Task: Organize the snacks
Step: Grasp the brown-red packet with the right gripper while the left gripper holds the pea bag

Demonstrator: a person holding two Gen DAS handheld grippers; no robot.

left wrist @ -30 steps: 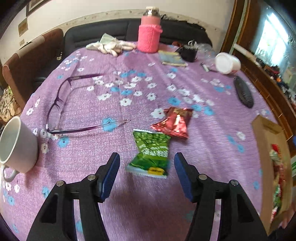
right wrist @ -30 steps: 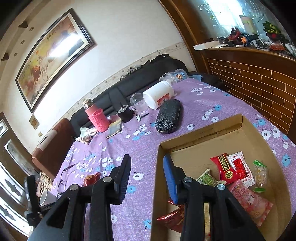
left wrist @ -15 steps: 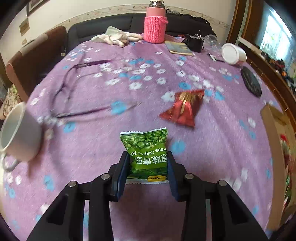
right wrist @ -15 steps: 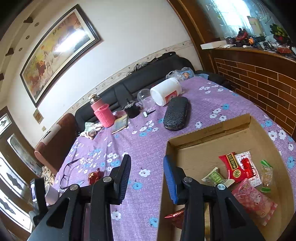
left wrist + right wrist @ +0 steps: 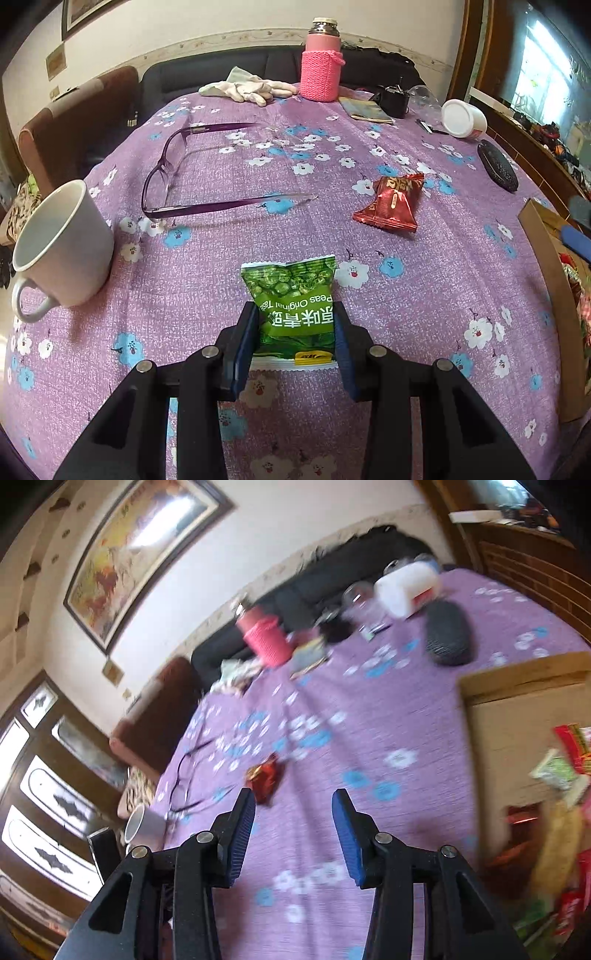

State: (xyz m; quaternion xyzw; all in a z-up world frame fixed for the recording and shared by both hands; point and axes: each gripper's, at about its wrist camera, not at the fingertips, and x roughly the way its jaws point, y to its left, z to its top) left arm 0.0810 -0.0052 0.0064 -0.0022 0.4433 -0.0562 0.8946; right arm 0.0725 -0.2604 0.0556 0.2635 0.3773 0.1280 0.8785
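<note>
My left gripper (image 5: pixel 295 328) is shut on a green pea snack packet (image 5: pixel 293 299) and holds it over the purple flowered tablecloth (image 5: pixel 207 258). A red snack packet (image 5: pixel 389 203) lies further out to the right; it also shows in the right wrist view (image 5: pixel 263 777). My right gripper (image 5: pixel 293 819) is open and empty above the cloth, left of the cardboard box (image 5: pixel 517 679). The box (image 5: pixel 546 266) holds several snack packets (image 5: pixel 561 771).
A white mug (image 5: pixel 62 247) stands at the left and purple glasses (image 5: pixel 177 177) lie beyond it. At the far edge are white gloves (image 5: pixel 247 88), a pink-sleeved flask (image 5: pixel 321 66), a white jar (image 5: pixel 463 118) and a black glasses case (image 5: pixel 496 168).
My left gripper closed on the green packet and lifted it off the cloth. My right gripper swung left, away from the box and toward the red packet; its view is blurred.
</note>
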